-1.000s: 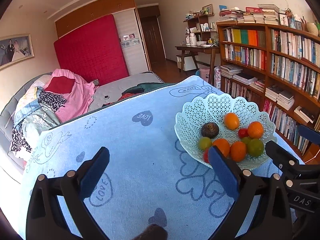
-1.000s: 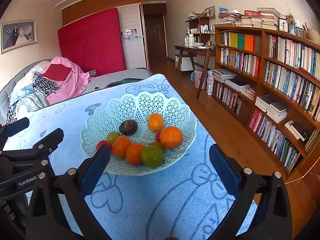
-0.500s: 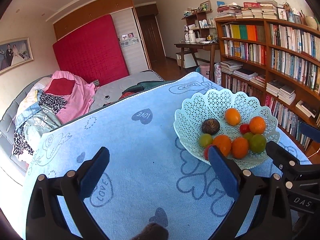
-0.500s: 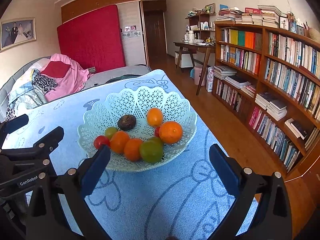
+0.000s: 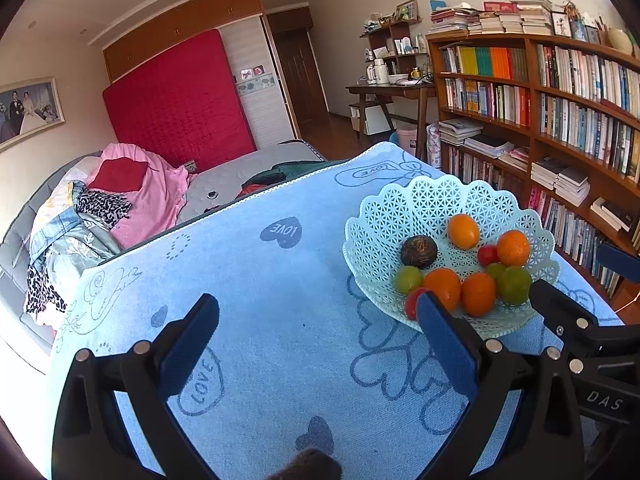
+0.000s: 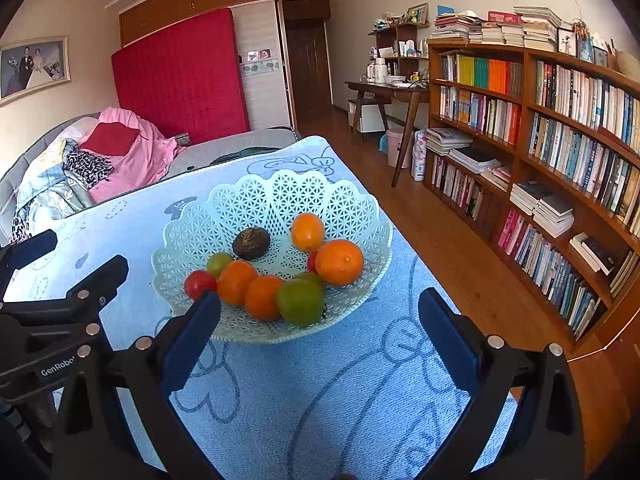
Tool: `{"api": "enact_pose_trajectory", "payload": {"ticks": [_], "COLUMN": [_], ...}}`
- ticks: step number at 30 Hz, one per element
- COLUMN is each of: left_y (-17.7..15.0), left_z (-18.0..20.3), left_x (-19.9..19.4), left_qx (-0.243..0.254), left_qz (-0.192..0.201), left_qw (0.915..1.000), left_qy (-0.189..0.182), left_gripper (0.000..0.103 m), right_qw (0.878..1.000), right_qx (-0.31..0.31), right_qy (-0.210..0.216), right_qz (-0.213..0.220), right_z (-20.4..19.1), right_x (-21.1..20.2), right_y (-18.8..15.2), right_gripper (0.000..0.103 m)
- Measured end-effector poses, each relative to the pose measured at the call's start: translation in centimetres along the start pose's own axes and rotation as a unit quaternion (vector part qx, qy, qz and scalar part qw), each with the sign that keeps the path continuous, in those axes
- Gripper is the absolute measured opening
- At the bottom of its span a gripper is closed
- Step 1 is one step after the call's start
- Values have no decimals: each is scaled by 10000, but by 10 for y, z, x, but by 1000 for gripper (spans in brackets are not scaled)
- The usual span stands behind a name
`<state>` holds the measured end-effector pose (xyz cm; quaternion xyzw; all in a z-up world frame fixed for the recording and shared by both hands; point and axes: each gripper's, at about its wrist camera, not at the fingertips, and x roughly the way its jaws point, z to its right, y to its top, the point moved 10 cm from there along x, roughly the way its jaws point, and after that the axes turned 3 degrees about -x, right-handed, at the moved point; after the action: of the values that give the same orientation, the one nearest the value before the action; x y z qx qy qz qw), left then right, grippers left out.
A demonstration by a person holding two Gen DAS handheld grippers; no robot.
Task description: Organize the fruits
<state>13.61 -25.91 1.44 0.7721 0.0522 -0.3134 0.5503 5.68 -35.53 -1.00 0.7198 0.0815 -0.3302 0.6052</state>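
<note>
Both hand-held grippers, left (image 5: 318,320) and right (image 6: 319,316), have drifted slightly nearer the basket (image 6: 280,196), jaws released, empty. Fruits (image 6: 276,272) all lie inside it, at twelve o'clock; nothing loose on the desk (image 5: 260,280).

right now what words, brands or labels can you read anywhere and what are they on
"LOVE" in printed hearts on the light blue towelling cloth, one at, another at.
"LOVE" in the bow print at the cloth's far edge.
"DAS" on the black right gripper, cut off.
"GenRobo" on the black left gripper, cut off.
Book spines on the wooden bookshelf: too small to read.
</note>
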Motion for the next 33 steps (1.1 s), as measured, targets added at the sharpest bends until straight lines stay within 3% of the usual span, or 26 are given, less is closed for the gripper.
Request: {"api": "enact_pose_trajectory", "payload": {"ticks": [33], "left_y": [0], "left_z": [3], "left_x": [-1], "left_qx": [71], "left_qz": [38], "left_qw": [10000], "left_qy": [8], "left_gripper": [98], "right_qw": [10000], "right_qx": [54], "right_qy": [-3], "right_qz": [-23], "right_z": [3], "right_x": [3], "right_y": [0], "right_gripper": [100]}}
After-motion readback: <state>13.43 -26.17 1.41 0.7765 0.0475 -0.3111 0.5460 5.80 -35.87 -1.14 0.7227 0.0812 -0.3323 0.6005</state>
